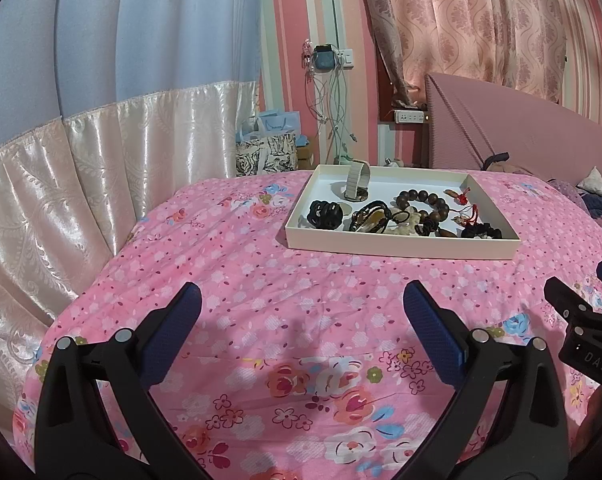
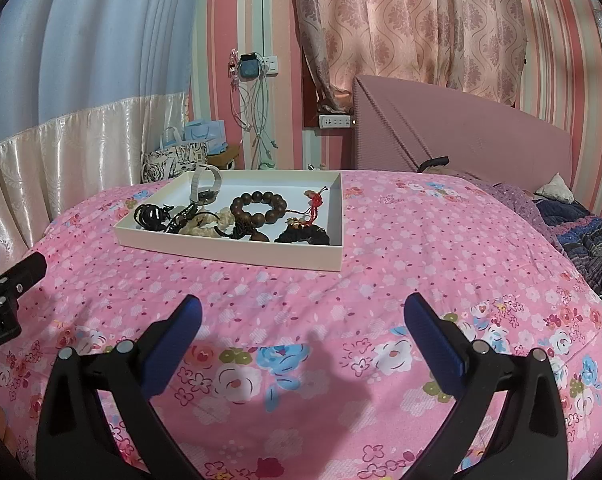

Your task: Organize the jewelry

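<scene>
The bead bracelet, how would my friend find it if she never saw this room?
Look on the pink flowered bedspread for the shallow white cardboard tray. Near its middle lies the ring of big round dark-brown wooden beads. It is the only thing there made of separate fat beads; its neighbours are black hair ties, a watch and a red tassel charm.

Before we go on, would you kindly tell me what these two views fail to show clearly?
- Tray front items: near wall hides their bases, both views.
- Small pieces beside the bead bracelet: tangled, too small to identify.
- Right hand-held gripper: cut off at the left wrist view's edge.
- Headboard side bedding: edge-distorted.
</scene>
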Demonstrator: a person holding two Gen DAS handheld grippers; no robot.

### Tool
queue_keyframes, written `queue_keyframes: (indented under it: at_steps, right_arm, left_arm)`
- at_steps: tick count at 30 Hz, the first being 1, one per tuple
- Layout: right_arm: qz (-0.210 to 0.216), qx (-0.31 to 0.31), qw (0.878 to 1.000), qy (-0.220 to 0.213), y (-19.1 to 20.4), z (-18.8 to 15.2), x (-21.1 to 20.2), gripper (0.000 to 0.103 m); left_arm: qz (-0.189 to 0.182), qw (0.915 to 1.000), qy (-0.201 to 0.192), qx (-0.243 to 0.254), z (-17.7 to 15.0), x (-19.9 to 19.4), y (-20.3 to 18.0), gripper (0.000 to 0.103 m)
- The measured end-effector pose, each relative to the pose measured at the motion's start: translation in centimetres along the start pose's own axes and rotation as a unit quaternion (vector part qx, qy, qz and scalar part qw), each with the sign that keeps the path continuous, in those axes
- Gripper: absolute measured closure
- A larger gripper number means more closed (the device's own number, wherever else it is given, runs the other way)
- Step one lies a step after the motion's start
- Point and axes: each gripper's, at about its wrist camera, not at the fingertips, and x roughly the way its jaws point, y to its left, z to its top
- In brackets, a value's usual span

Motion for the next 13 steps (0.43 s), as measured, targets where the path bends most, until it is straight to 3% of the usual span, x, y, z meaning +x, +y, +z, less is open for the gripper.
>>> queue_keyframes:
  at_steps: [13]
  right_arm:
    - [-0.002,0.0,1.0,0.0,-0.12,-0.12,0.09,0.002]
  left_arm:
    - [0.003,0.9998,0.001,0.017,-0.24,0.44,-0.65,0.003]
